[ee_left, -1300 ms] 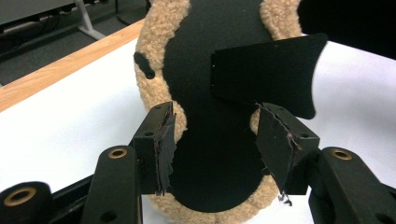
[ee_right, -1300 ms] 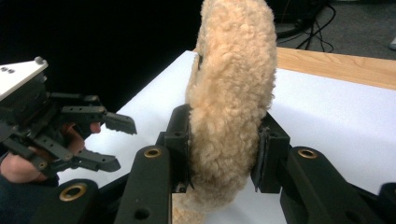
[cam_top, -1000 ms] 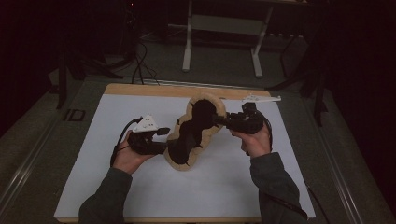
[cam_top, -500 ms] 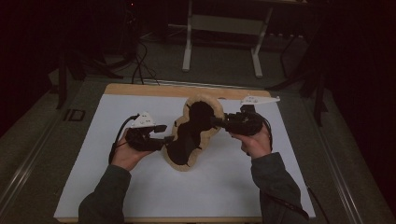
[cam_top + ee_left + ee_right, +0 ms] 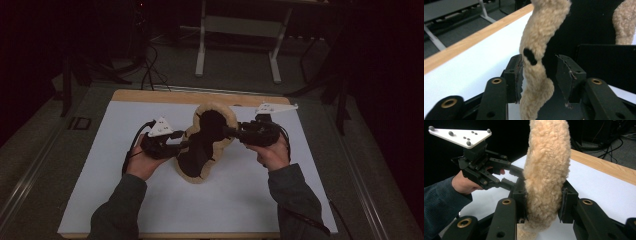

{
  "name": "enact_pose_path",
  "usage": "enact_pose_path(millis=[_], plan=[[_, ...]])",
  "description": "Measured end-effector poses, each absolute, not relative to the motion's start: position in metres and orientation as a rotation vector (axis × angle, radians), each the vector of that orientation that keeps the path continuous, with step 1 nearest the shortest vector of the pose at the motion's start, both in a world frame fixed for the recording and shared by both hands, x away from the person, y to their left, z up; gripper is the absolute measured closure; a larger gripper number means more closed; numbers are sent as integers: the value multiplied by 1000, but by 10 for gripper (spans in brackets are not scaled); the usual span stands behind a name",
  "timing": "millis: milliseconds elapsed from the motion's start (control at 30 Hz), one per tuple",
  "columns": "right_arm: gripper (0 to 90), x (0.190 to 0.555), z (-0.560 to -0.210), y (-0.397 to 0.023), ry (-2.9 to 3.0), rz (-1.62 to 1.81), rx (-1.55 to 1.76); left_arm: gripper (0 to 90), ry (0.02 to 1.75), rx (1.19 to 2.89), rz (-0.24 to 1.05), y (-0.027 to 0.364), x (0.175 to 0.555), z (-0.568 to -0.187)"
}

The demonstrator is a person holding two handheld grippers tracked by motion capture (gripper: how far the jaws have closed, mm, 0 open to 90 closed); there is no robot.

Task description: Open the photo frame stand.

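Note:
A floppy piece of black fabric with a thick tan fleece rim hangs upright between my two grippers, above the white sheet. My left gripper holds its left edge. In the left gripper view the fleece rim runs between the jaws of this gripper, which have just been closing; both pads now touch it. My right gripper is shut on the right side. Its own view has its jaws pressed into the thick fleece, with the left gripper beyond.
The white sheet covers a table with a wooden far edge. Behind the table stand a light metal frame and dark stands, with cables on the floor. Both sleeved forearms reach in from the bottom.
The left gripper's jaws have narrowed onto the fleece rim. The fabric piece and the right gripper have stayed in place.

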State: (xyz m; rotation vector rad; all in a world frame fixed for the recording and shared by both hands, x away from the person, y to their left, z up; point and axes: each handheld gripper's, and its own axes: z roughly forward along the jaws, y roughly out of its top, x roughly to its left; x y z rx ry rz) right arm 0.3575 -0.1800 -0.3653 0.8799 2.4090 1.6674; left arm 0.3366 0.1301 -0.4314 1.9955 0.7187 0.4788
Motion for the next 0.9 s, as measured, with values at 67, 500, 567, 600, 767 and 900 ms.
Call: enact_pose_path(millis=[67, 500, 567, 600, 767, 900], plan=[[657, 357, -365, -179, 2408, 1672, 878, 585, 719, 1998, 505, 127, 336, -430], [661, 356, -363, -175, 2417, 1676, 855, 688, 721, 2022, 638, 121, 328, -429], [662, 356, -363, -175, 2419, 1672, 855, 697, 724, 2022, 642, 121, 328, -428], [662, 356, -363, -175, 2420, 1670, 856, 705, 726, 2020, 640, 121, 328, -428], [663, 356, -362, -174, 2428, 1663, 844, 720, 724, 2021, 640, 123, 327, -428], [662, 356, -361, -173, 2435, 1656, 827, 705, 712, 2013, 590, 127, 329, -428]])
